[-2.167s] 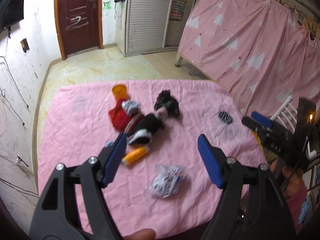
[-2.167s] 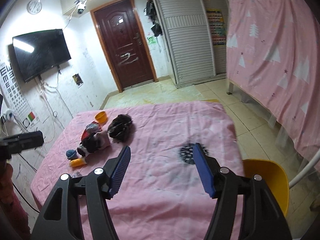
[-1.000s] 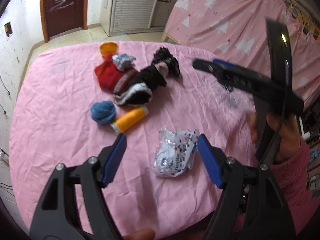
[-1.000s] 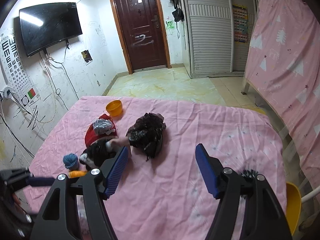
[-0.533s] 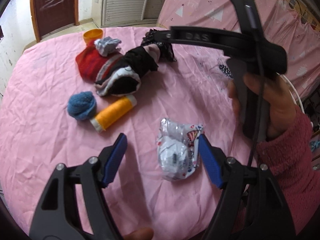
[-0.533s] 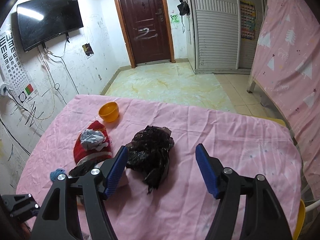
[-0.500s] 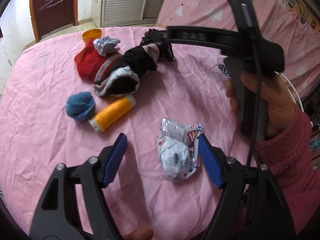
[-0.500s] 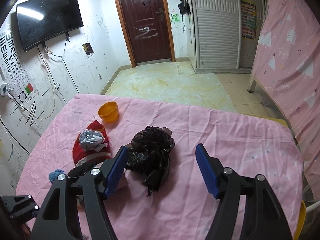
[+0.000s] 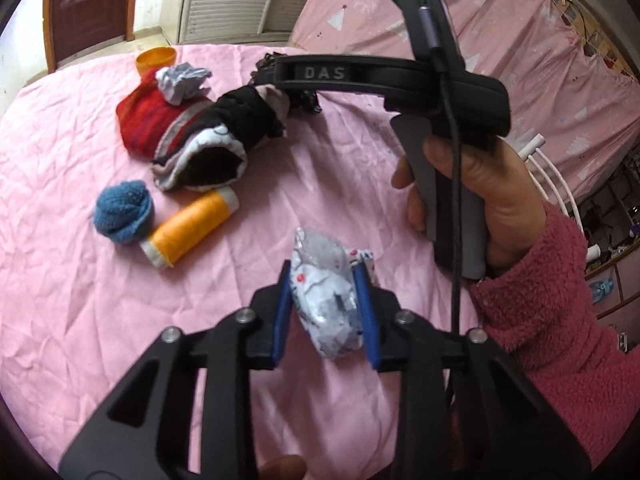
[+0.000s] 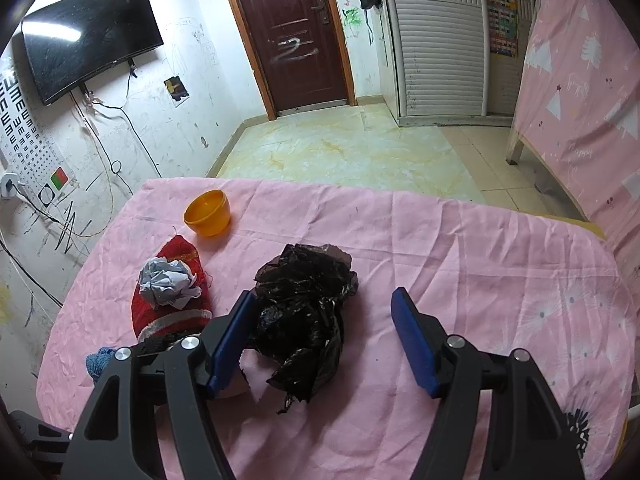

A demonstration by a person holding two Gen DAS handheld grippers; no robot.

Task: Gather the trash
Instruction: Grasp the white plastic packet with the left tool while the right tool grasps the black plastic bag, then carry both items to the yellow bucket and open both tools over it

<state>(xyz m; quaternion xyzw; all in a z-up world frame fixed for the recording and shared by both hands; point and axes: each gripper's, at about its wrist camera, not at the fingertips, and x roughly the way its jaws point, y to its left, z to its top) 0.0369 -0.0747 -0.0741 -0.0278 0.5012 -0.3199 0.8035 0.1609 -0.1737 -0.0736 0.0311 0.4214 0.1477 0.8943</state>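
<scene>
The left gripper is closing on the crumpled white wrapper, which lies on the pink-covered counter with both blue pads against its sides. The right gripper stands wide over a crumpled black bag (gripping nothing).

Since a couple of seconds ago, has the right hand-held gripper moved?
Yes. The right hand-held gripper has moved toward the far-left side of the pink tablecloth; the black plastic bag now lies between its open jaws.

Dark wooden door, wall-mounted TV, scuffed white wall, tiled floor, pink curtain
</scene>
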